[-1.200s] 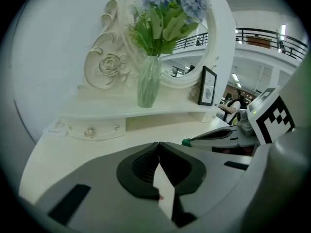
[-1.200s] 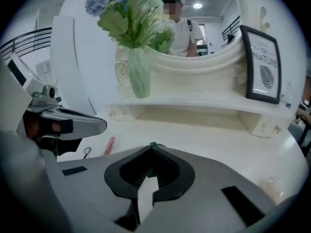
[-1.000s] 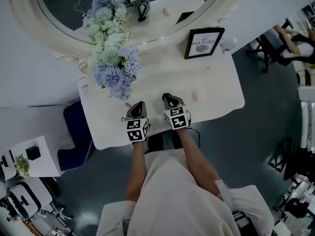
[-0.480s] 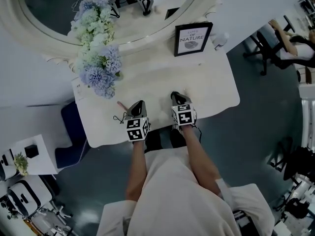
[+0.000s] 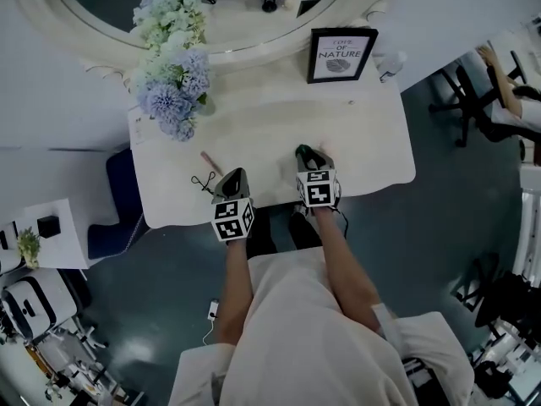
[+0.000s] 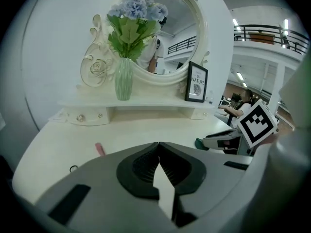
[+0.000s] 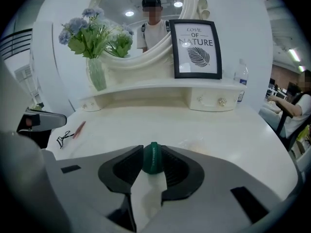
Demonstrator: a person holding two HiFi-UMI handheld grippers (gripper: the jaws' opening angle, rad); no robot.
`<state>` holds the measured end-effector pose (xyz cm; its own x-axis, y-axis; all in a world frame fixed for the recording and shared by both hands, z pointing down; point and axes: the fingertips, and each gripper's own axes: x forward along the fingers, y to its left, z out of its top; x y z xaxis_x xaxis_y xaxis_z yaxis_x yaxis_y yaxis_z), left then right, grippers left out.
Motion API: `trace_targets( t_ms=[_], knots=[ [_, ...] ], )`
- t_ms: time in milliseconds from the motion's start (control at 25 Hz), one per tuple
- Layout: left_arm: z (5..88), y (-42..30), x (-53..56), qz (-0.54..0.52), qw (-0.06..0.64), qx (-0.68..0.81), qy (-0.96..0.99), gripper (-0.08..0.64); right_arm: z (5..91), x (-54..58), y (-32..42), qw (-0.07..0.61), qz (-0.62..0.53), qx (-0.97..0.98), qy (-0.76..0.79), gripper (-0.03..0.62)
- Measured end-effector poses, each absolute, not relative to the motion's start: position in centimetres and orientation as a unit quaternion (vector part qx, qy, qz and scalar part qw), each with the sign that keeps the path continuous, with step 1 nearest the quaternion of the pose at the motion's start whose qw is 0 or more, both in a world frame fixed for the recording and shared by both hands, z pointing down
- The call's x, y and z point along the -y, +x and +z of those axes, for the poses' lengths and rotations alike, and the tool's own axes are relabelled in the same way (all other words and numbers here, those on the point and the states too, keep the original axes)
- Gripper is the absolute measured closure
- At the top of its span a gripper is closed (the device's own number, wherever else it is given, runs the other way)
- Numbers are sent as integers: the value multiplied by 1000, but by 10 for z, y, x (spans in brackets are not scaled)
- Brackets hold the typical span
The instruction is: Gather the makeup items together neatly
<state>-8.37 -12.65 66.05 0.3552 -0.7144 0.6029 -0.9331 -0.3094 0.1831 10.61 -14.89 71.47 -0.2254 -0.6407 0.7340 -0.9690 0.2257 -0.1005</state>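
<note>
A small round green makeup item (image 7: 152,160) sits between the tips of my right gripper (image 7: 152,147). Those jaws have just been opening, and both pads still touch its sides. In the head view it shows as a green spot (image 5: 302,150) at that gripper's tip (image 5: 308,157), low over the white dressing table (image 5: 372,134). My left gripper (image 6: 158,143) is shut and holds nothing, near the table's front edge (image 5: 234,178). A pink stick (image 5: 206,161) and a black eyelash curler (image 5: 201,182) lie just left of it.
A vase of blue flowers (image 5: 173,83), a framed print (image 5: 341,55) and a small water bottle (image 7: 240,84) stand on the raised shelf (image 7: 160,93) under the round mirror (image 6: 165,33). A person sits at the far right (image 5: 507,79).
My right gripper has moved to the right over the table with the green item at its tip. My left gripper has drawn back from the pink stick toward the front edge.
</note>
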Motion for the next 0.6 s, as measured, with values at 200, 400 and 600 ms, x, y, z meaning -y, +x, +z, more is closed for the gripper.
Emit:
trace_targets(
  t_ms=[200, 400, 600],
  knots=[
    [664, -101, 108, 208, 263, 544, 769, 545, 707, 145, 93, 283, 268, 740, 548, 448],
    [666, -124, 101, 212, 263, 545, 768, 545, 687, 145, 48, 275, 258, 764, 524, 453],
    [664, -166, 98, 208, 265, 557, 760, 545, 675, 144, -17, 270, 237, 801, 479, 453]
  ],
)
